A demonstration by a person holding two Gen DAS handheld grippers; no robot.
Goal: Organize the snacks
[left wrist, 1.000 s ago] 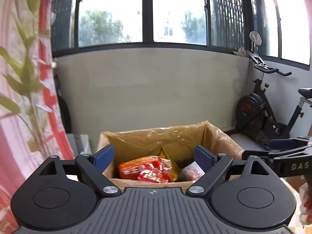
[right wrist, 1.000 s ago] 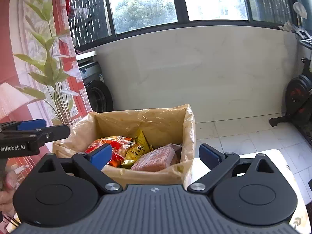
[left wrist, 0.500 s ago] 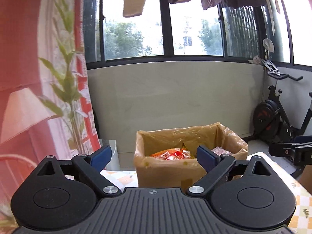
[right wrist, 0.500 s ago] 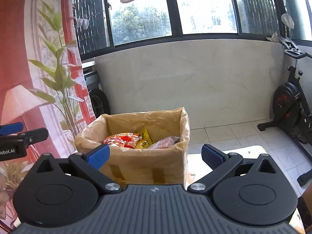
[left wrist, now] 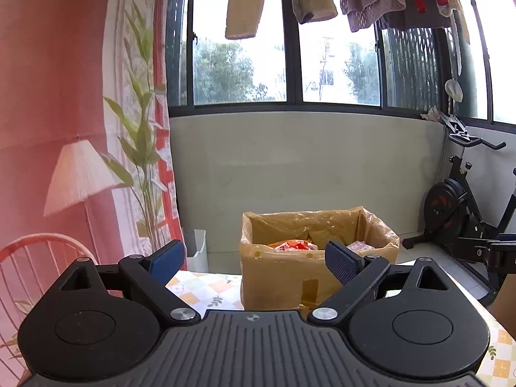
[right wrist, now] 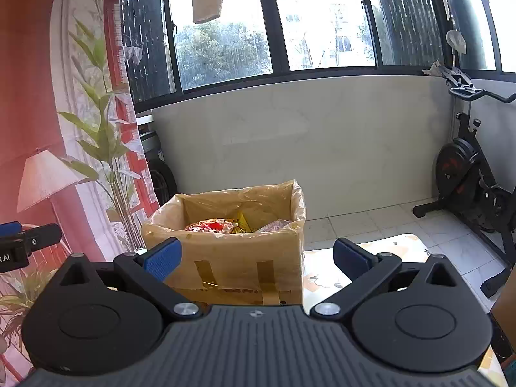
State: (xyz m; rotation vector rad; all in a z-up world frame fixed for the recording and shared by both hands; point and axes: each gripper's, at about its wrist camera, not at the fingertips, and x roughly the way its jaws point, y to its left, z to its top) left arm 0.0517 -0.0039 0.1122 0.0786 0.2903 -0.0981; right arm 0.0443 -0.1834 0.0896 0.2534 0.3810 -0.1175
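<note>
A: Where are the snacks sitting?

B: They are lying inside the cardboard box (right wrist: 238,258), which is lined with a clear plastic bag (right wrist: 298,204) and standing on the table (right wrist: 325,277) with the patterned cloth. A red packet (right wrist: 211,225) is showing at the left, a yellow packet (right wrist: 242,222) is poking up in the middle, and a pinkish packet (right wrist: 274,225) is lying toward the right, though the box wall is hiding most of it, so it may be a wrapped bar.

A: And the grippers?

B: The left gripper (left wrist: 256,262) is hanging short of the box with its blue pads (left wrist: 167,259) spread wide, holding nothing. The right gripper (right wrist: 256,256) is doing the same, its fingers (right wrist: 350,258) parted and empty, facing the taped side of the box.

A: Anything else around?

B: An exercise bike (right wrist: 467,174) is standing on the tiled floor to the right, and laundry (left wrist: 245,3) is hanging over the window.
</note>
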